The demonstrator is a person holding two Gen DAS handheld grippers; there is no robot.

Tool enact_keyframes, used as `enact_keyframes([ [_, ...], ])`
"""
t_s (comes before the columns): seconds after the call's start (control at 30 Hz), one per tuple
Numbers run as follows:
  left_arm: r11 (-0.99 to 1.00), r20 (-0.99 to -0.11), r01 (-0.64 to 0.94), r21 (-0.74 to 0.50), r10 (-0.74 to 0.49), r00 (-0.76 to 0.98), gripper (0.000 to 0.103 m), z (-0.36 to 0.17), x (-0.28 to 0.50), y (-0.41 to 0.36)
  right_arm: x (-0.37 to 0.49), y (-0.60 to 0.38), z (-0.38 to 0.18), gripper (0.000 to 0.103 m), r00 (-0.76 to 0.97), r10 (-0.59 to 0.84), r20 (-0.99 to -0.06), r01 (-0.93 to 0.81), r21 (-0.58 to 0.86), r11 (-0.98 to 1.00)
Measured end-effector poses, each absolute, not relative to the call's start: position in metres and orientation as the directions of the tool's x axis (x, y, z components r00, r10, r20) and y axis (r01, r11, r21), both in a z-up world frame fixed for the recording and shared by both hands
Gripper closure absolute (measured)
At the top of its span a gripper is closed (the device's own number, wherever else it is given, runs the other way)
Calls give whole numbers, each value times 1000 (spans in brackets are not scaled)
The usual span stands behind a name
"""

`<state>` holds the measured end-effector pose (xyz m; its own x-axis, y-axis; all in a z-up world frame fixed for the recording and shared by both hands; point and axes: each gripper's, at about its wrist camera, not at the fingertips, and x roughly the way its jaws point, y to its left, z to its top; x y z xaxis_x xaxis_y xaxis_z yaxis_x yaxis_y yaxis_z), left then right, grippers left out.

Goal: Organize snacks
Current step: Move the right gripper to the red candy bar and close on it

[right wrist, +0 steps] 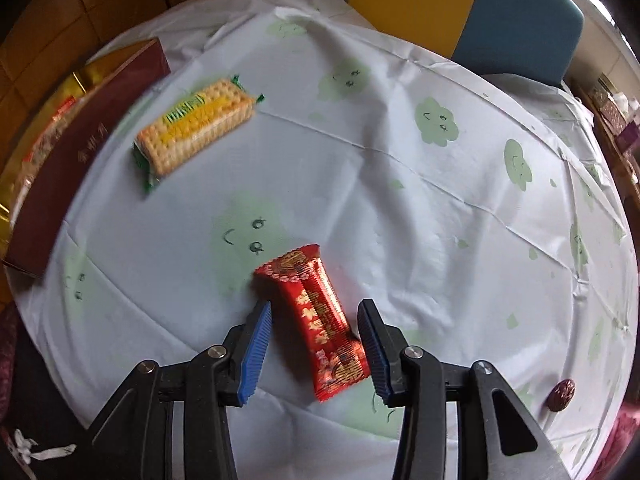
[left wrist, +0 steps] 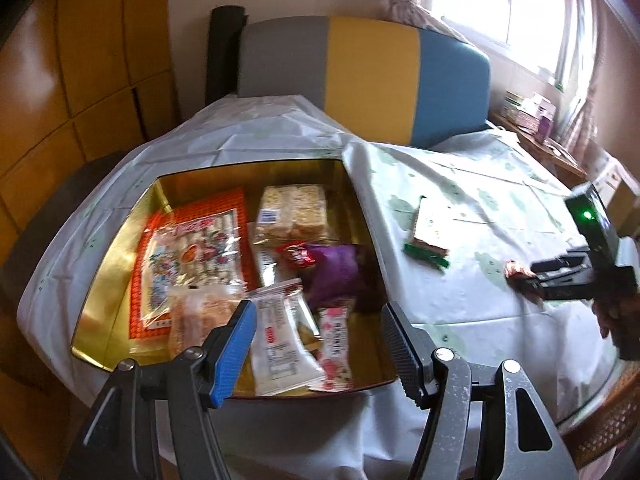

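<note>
A gold-lined box (left wrist: 120,240) sits on the table and holds several snack packets, among them an orange bag (left wrist: 192,256), a purple packet (left wrist: 334,270) and a white packet (left wrist: 280,344). My left gripper (left wrist: 318,316) is open and empty above the box's near end. My right gripper (right wrist: 314,318) is open, its jaws on either side of a red snack packet (right wrist: 320,320) lying on the cloth. It also shows in the left wrist view (left wrist: 560,276). A green-wrapped cracker pack (right wrist: 196,128) lies on the cloth beside the box; it also shows in the left wrist view (left wrist: 428,236).
The box's dark red outer wall (right wrist: 80,148) stands left of the crackers. A white tablecloth (right wrist: 400,200) with green faces covers the round table. A small brown date-like object (right wrist: 562,394) lies near the right edge. A grey, yellow and blue chair back (left wrist: 372,76) stands behind the table.
</note>
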<state>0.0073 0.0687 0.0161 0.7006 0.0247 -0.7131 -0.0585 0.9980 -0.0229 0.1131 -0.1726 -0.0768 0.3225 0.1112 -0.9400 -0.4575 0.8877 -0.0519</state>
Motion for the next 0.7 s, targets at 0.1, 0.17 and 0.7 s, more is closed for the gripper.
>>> enact_keyframes([
  [0.1, 1000, -717, -23, -15, 5, 697, 38, 16, 11, 58, 114, -172, -74, 81, 358, 95, -929, -453, -83, 888],
  [0.17, 1000, -716, 2, -2, -3, 698, 38, 18, 14, 49, 112, -172, -73, 81, 368, 72, -927, -448, -109, 887],
  [0.7, 986, -742, 146, 83, -37, 669, 36, 18, 45, -14, 130, -196, -82, 79, 347, -15, -938, -335, -139, 932],
])
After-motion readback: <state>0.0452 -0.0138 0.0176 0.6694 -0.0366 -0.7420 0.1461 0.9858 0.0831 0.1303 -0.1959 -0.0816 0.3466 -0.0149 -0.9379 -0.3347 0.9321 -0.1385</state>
